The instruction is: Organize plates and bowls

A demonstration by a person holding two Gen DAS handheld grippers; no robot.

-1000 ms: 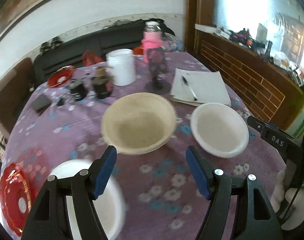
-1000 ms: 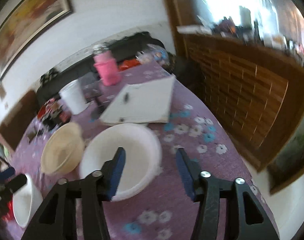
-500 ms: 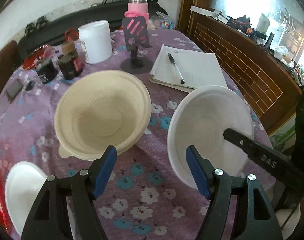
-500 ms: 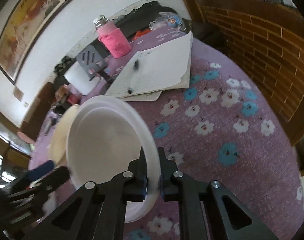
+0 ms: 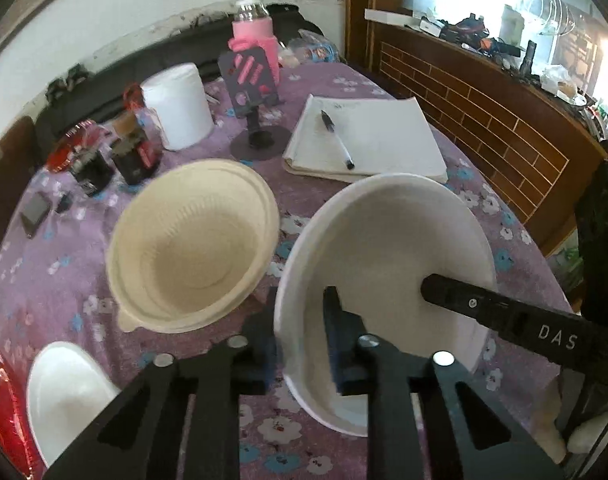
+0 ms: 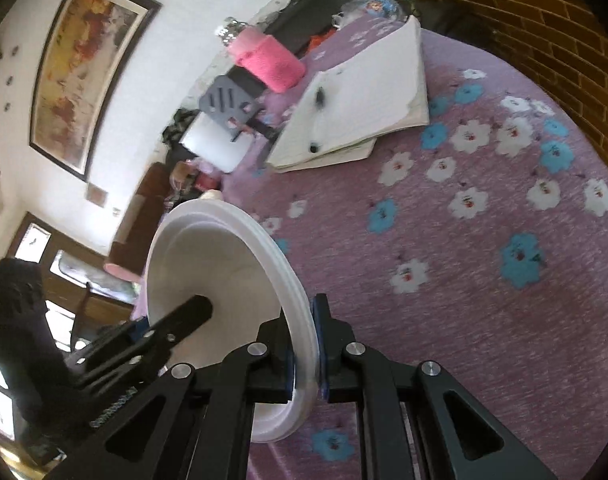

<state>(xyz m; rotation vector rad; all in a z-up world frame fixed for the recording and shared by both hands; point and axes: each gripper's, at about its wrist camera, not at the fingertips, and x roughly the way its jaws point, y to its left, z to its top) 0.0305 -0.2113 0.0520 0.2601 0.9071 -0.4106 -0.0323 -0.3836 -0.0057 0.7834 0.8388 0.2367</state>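
A white bowl (image 5: 403,240) is tipped up off the purple flowered tablecloth (image 5: 64,272). In the left wrist view my left gripper (image 5: 300,332) straddles its near rim, one finger outside and one inside; the jaws are closing and the pads meet the wall. My right gripper (image 6: 304,360) is shut on the opposite rim of the white bowl (image 6: 208,256), and one of its fingers (image 5: 503,320) shows inside the bowl. A larger cream bowl (image 5: 192,248) sits just left. A small white bowl (image 5: 64,380) and a red plate (image 5: 0,408) lie at the near left.
Behind the bowls lie an open notebook with a pen (image 5: 367,140), a phone stand (image 5: 252,80), a white paper roll (image 5: 180,104), a pink-sleeved bottle (image 5: 254,36) and dark jars (image 5: 132,156). A brick-faced counter (image 5: 483,120) runs along the table's right side.
Both grippers came down to the white bowl. The right one shut on its rim and tipped it up. The left one moved right from the cream bowl and closed around the other rim.
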